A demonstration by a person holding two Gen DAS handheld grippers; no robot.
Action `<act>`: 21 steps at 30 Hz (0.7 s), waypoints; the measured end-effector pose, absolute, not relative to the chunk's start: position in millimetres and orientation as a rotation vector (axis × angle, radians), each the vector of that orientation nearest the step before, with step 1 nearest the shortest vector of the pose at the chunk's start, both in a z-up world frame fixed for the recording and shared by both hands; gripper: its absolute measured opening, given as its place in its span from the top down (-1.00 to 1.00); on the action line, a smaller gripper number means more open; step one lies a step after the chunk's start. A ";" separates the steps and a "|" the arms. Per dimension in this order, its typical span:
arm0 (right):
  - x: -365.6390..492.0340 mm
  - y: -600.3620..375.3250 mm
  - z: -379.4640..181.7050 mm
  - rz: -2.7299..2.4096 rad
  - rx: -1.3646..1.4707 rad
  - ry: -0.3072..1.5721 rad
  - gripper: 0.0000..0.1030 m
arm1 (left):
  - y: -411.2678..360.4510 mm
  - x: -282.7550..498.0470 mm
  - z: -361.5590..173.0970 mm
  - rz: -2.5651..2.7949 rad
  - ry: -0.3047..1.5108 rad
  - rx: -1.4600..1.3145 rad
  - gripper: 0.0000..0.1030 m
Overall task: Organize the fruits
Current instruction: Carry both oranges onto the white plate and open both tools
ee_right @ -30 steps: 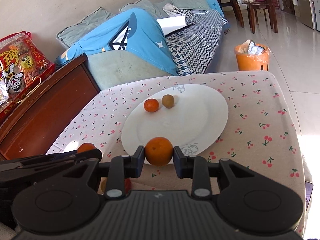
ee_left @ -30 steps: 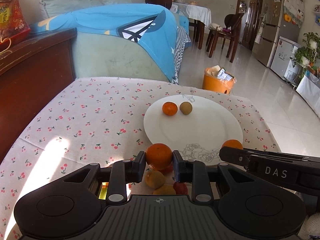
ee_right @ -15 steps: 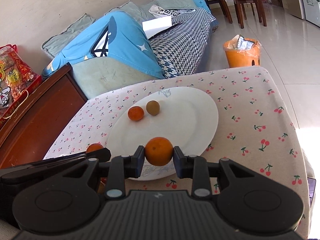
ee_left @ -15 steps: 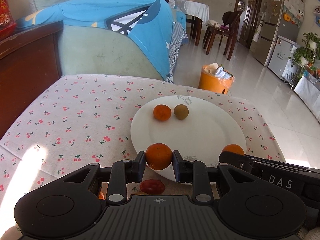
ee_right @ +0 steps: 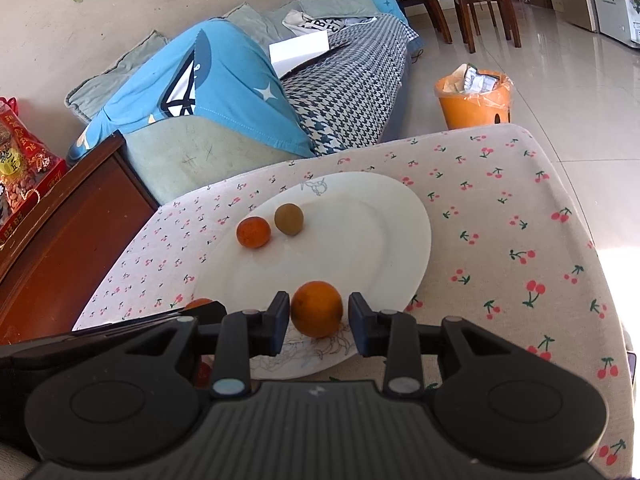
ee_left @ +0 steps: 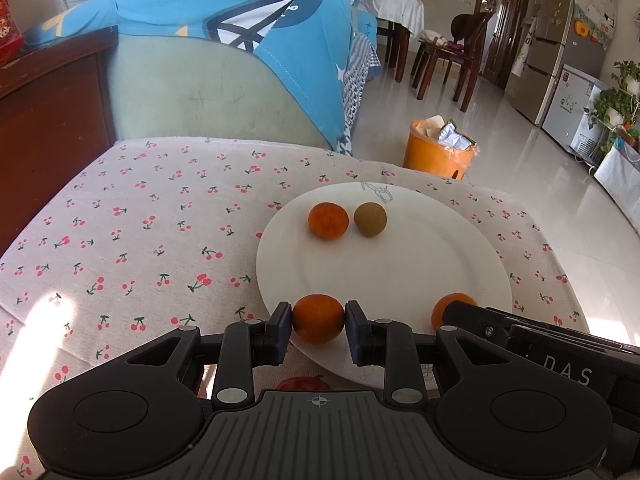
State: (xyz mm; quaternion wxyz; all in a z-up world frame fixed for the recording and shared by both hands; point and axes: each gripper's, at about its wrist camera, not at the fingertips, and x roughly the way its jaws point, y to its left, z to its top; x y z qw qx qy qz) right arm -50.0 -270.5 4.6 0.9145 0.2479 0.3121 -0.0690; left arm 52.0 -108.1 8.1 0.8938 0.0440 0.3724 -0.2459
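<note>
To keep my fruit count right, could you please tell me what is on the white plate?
A tangerine and a brown fruit sit far back on the plate; an orange rests near its front, between the opening right tongs. The tongs hide the front rim.

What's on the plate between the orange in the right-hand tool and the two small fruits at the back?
Nothing: in the right wrist view, only bare white plate lies between that orange and the small orange fruit and brownish-green fruit.

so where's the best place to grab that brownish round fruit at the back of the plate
Across the middle of the brownish round fruit, from above with one finger in front and one behind, since the small orange fruit sits close on its left. The white round plate is bare to its right.
</note>
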 end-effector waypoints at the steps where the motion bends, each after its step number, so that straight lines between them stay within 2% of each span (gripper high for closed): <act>1: -49.9 -270.7 4.7 -0.142 0.510 0.641 0.33 | -108.7 53.2 8.6 -0.509 0.771 0.089 0.45; 4: -50.4 -270.9 4.0 -0.145 0.510 0.643 0.33 | -108.0 54.6 12.3 -0.509 0.771 0.078 0.42; 8: -49.9 -269.4 5.7 -0.138 0.508 0.644 0.33 | -108.2 53.0 18.9 -0.491 0.754 0.086 0.03; 21: -54.3 -254.3 15.3 -0.092 0.452 0.651 0.32 | -96.5 42.2 35.7 -0.467 0.757 0.114 -0.05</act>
